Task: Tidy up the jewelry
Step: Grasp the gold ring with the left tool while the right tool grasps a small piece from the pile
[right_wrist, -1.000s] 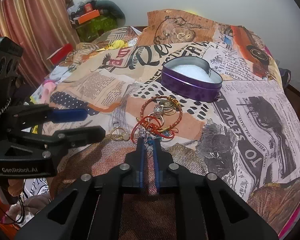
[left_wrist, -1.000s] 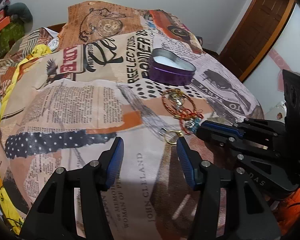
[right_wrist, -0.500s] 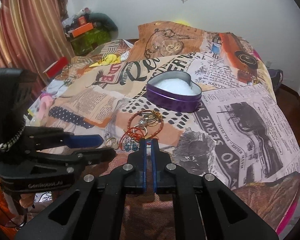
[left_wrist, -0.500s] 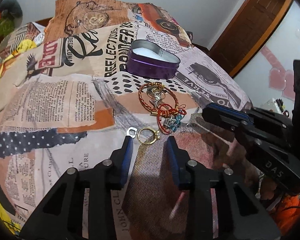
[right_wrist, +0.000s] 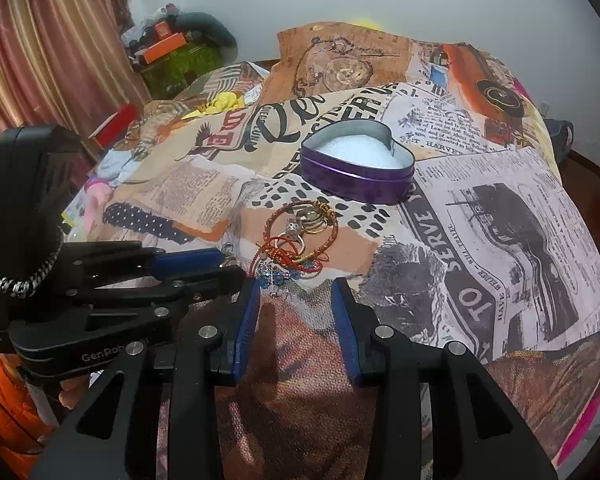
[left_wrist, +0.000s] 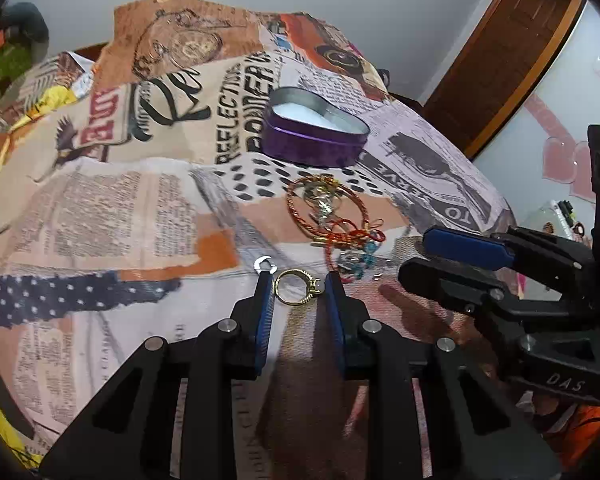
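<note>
A gold ring [left_wrist: 298, 287] with a small stone lies on the printed bedspread between the fingertips of my left gripper [left_wrist: 299, 280], whose blue pads flank it closely. A small silver clasp [left_wrist: 263, 265] lies by the left fingertip. Beyond it lies a tangle of red and gold bracelets [left_wrist: 328, 216] with blue beads, also in the right wrist view [right_wrist: 300, 236]. A purple heart-shaped tin [left_wrist: 314, 136] with white lining stands open farther back [right_wrist: 358, 168]. My right gripper [right_wrist: 296, 286] is open and empty, just short of the tangle.
The collage-print bedspread [right_wrist: 500, 220] covers the bed. Clutter and a green box [right_wrist: 180, 64] stand by the striped curtain at far left. A brown door [left_wrist: 500, 52] is at right. The left gripper body [right_wrist: 100, 300] sits left of my right gripper.
My left gripper moved forward and narrowed around the gold ring. My right gripper went from shut to open and pulled back slightly from the bracelet tangle.
</note>
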The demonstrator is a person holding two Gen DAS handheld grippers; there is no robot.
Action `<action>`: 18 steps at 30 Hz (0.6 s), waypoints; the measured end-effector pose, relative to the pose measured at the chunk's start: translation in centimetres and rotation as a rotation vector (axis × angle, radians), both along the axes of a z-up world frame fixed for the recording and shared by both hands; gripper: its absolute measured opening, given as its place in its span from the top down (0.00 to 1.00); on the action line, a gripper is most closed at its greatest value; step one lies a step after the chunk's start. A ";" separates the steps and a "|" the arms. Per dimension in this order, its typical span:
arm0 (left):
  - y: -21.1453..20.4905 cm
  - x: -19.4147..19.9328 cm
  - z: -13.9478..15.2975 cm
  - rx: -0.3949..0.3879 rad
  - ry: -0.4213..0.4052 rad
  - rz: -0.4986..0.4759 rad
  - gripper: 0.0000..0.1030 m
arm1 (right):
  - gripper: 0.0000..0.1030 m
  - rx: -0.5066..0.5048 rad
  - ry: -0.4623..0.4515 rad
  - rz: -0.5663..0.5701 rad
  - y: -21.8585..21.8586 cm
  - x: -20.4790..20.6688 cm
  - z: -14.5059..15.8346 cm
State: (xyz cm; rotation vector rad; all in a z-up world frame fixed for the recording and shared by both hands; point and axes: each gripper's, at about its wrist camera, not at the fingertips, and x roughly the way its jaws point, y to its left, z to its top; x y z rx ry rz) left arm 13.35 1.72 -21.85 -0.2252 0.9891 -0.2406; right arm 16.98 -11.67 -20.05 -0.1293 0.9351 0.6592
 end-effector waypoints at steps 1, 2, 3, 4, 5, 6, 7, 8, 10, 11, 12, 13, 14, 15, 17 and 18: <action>0.3 -0.1 0.2 0.003 -0.007 0.007 0.76 | 0.68 0.001 -0.005 -0.001 0.0 0.0 0.1; 0.6 -0.2 0.3 0.004 -0.012 0.015 0.76 | 0.68 0.007 -0.012 0.002 0.2 -0.1 0.3; 1.0 -0.3 0.5 0.008 -0.019 0.024 0.76 | 0.68 0.015 -0.017 0.010 0.3 -0.1 0.5; 1.3 -0.4 0.6 0.014 -0.024 0.032 0.76 | 0.68 0.019 -0.020 0.016 0.5 -0.1 0.6; 1.7 -0.5 0.8 0.022 -0.031 0.041 0.76 | 0.68 0.019 -0.024 0.025 0.8 -0.1 0.7; 2.0 -0.6 0.9 0.024 -0.036 0.046 0.76 | 0.68 0.015 -0.033 0.031 1.2 0.0 0.8; 2.2 -0.7 1.0 0.023 -0.040 0.050 0.76 | 0.70 0.006 -0.043 0.033 1.6 0.0 0.8; 2.5 -0.8 1.1 0.022 -0.044 0.053 0.76 | 0.75 -0.001 -0.046 0.036 1.9 0.0 0.8; 2.8 -0.9 1.1 0.021 -0.050 0.055 0.76 | 0.82 -0.016 -0.034 0.046 2.5 0.3 0.4; 2.8 -1.0 1.1 0.023 -0.054 0.055 0.76 | 0.86 -0.022 -0.027 0.046 2.8 0.5 0.2; 2.8 -1.0 1.1 0.025 -0.058 0.054 0.76 | 0.87 -0.028 -0.019 0.043 3.0 0.7 -0.1; 2.8 -1.0 1.1 0.028 -0.061 0.052 0.76 | 0.89 -0.035 -0.010 0.040 3.1 0.8 -0.4; 2.8 -1.1 1.1 0.030 -0.064 0.051 0.76 | 0.89 -0.039 -0.005 0.038 3.1 0.9 -0.6; 2.8 -1.1 1.1 0.031 -0.066 0.048 0.76 | 0.89 -0.045 0.001 0.039 3.2 1.0 -0.8; 2.8 -1.0 1.0 0.030 -0.067 0.043 0.76 | 0.89 -0.059 0.004 0.039 3.3 1.0 -1.0; 2.8 -1.0 0.9 0.029 -0.064 0.041 0.76 | 0.89 -0.067 0.002 0.044 3.4 0.9 -1.0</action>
